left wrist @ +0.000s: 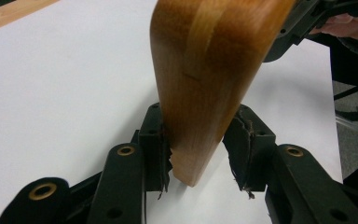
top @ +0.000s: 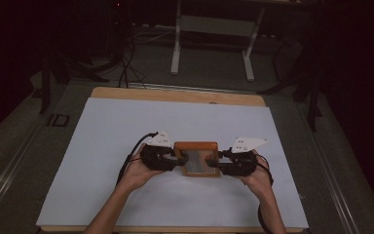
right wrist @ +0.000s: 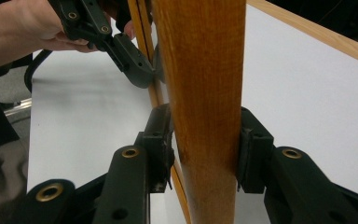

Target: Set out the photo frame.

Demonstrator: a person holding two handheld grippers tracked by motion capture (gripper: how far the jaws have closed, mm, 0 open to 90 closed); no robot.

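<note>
A wooden frame [top: 196,158] with a grey inner panel is held between both grippers above the white sheet [top: 175,122]. My left gripper [top: 177,158] grips its left edge and my right gripper [top: 214,163] its right edge. In the left gripper view the frame's rounded wooden edge [left wrist: 200,70] stands between the pads of the left gripper [left wrist: 198,154], and the right gripper [left wrist: 298,23] shows at the top right. In the right gripper view the right gripper [right wrist: 205,149] presses both pads on the wooden edge [right wrist: 205,93]. The left gripper [right wrist: 121,46] holds the far side.
The white sheet covers a wooden table [top: 175,95] and lies bare on all sides of the frame. Beyond the table, the white legs of a desk [top: 175,48] and loose cables [top: 126,63] stand on the dark floor.
</note>
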